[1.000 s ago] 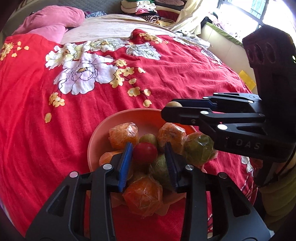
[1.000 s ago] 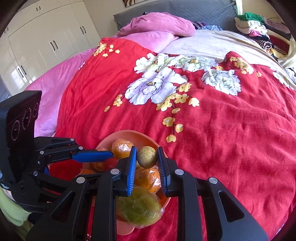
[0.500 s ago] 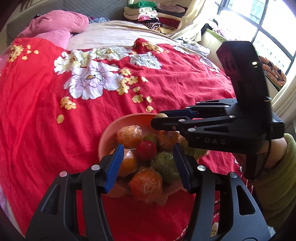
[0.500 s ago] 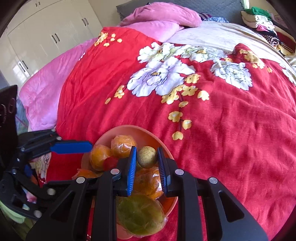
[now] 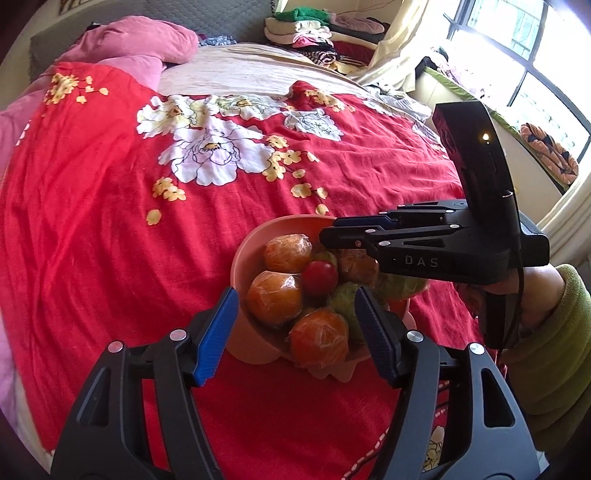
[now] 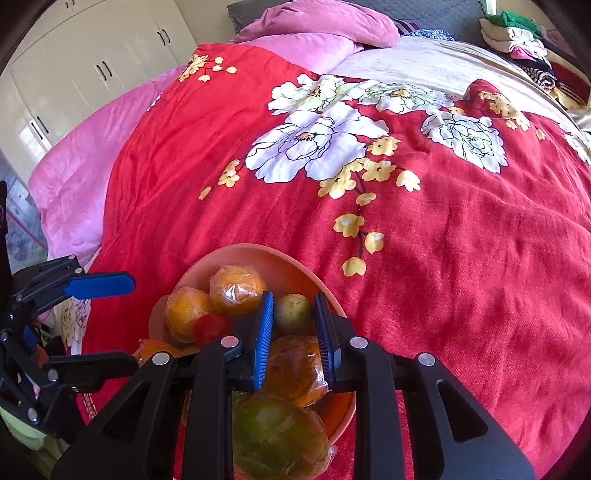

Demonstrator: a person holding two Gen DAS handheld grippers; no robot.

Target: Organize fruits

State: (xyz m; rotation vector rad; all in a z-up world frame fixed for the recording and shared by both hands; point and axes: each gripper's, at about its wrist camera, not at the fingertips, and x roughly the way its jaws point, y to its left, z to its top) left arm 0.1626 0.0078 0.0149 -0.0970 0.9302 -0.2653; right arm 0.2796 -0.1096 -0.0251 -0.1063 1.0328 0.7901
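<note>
The right gripper (image 6: 293, 319) is pinching a small yellow-green fruit (image 6: 294, 314) between its blue pads, holding it just above the far side of the bowl (image 6: 295, 264), over the wrapped oranges. The left gripper (image 5: 295, 330) is hanging wide open and empty at the bowl's near edge (its jaws are straddling the pile, touching nothing), so the right is the one placed to act.

The bowl (image 6: 295, 258) sits on the bedspread (image 6: 443, 258), fruits (image 6: 236, 290) piled in it, pillow (image 6: 317, 24) far behind.
</note>
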